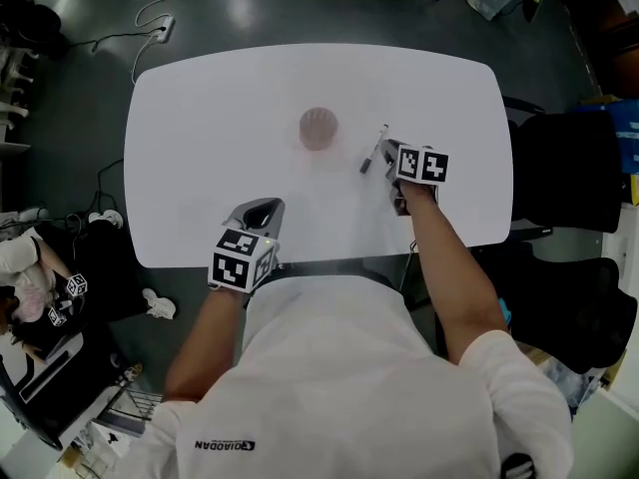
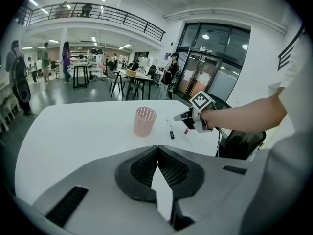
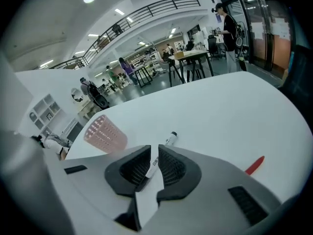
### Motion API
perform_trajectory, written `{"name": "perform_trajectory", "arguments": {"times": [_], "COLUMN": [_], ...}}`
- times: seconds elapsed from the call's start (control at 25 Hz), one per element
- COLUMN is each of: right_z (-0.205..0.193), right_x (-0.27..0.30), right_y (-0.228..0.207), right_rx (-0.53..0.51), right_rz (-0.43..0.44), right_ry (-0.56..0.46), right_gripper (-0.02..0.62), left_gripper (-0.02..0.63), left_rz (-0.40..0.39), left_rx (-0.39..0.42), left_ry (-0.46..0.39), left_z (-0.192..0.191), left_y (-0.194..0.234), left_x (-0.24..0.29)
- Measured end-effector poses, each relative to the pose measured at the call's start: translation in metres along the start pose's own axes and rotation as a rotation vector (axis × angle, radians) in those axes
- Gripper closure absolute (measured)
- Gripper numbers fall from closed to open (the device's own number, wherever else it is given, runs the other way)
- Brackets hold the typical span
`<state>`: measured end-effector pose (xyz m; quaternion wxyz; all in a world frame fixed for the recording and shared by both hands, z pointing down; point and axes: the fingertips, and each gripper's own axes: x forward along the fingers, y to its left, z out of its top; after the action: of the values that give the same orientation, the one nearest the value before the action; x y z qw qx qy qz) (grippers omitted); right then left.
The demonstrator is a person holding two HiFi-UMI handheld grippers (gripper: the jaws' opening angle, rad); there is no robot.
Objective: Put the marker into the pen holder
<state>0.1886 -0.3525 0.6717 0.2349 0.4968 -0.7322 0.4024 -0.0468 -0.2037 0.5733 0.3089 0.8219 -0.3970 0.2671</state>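
The marker (image 3: 169, 139) lies on the white bench (image 1: 200, 148), near the centre of the right gripper view. Its lower part runs into the narrow gap between the right gripper (image 3: 154, 152) jaws and is hidden there. These jaws stand slightly apart; contact with the barrel cannot be made out. The pink pen holder (image 1: 319, 128) stands upright, up and left of the marker, apart from it. The left gripper (image 2: 157, 149) jaws meet at the tips and hold nothing. A red object (image 3: 255, 164) at lower right is partly cut off by the gripper body.
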Motion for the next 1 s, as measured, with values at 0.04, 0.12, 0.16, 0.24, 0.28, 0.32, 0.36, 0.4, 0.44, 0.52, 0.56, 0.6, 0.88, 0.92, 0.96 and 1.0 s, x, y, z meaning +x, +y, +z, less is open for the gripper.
{"name": "perform_trajectory", "arguments": {"times": [0.04,0.12,0.16,0.24,0.28,0.32,0.36,0.4,0.44,0.52,0.56,0.6,0.88,0.92,0.96,1.0], "right_z": [0.000,-0.002,-0.002,-0.002,-0.001,0.000,0.001,0.002,0.002,-0.001,-0.003,-0.005,-0.008,-0.007,-0.006,-0.005], "right_x": [0.006,0.018,0.023,0.032,0.035,0.037,0.040,0.043,0.046,0.053,0.056,0.058,0.061,0.061,0.061,0.062], "right_y": [-0.005,-0.015,-0.019,-0.024,-0.024,-0.024,-0.025,-0.026,-0.028,-0.031,-0.032,-0.033,-0.035,-0.034,-0.033,-0.032], "right_rx": [0.025,0.079,0.106,0.156,0.178,0.196,0.211,0.223,0.232,0.248,0.254,0.257,0.139,0.112,0.088,0.071], "right_rz": [-0.005,-0.014,-0.016,-0.014,-0.012,-0.011,-0.016,-0.024,-0.034,-0.050,-0.057,-0.064,-0.136,-0.150,-0.160,-0.165], "right_ry": [0.012,0.034,0.044,0.062,0.070,0.077,0.086,0.096,0.109,0.142,0.159,0.171,0.255,0.269,0.278,0.284], "right_gripper": [0.524,0.498,0.491,0.483,0.483,0.480,0.477,0.472,0.466,0.455,0.449,0.454,0.487,0.496,0.503,0.505], "left_gripper": [0.580,0.580,0.580,0.580,0.580,0.580,0.580,0.580,0.580,0.580,0.580,0.580,0.580,0.580,0.580,0.580], "left_rz": [0.005,0.014,0.018,0.026,0.029,0.031,0.032,0.033,0.034,0.039,0.042,0.045,0.061,0.063,0.065,0.067], "left_rx": [-0.008,-0.019,-0.023,-0.028,-0.029,-0.030,-0.029,-0.029,-0.030,-0.034,-0.036,-0.039,-0.059,-0.059,-0.059,-0.059], "left_ry": [0.004,0.011,0.013,0.017,0.018,0.020,0.021,0.022,0.023,0.023,0.022,0.021,0.018,0.017,0.015,0.012], "left_z": [-0.002,-0.004,-0.005,-0.005,-0.005,-0.006,-0.006,-0.007,-0.008,-0.011,-0.012,-0.013,-0.022,-0.023,-0.023,-0.022], "left_y": [0.001,0.002,0.003,0.005,0.005,0.005,0.005,0.005,0.005,0.007,0.008,0.009,0.013,0.014,0.016,0.017], "left_x": [0.001,0.002,0.002,0.002,0.001,-0.001,-0.003,-0.004,-0.005,-0.006,-0.006,-0.007,-0.016,-0.017,-0.019,-0.022]}}
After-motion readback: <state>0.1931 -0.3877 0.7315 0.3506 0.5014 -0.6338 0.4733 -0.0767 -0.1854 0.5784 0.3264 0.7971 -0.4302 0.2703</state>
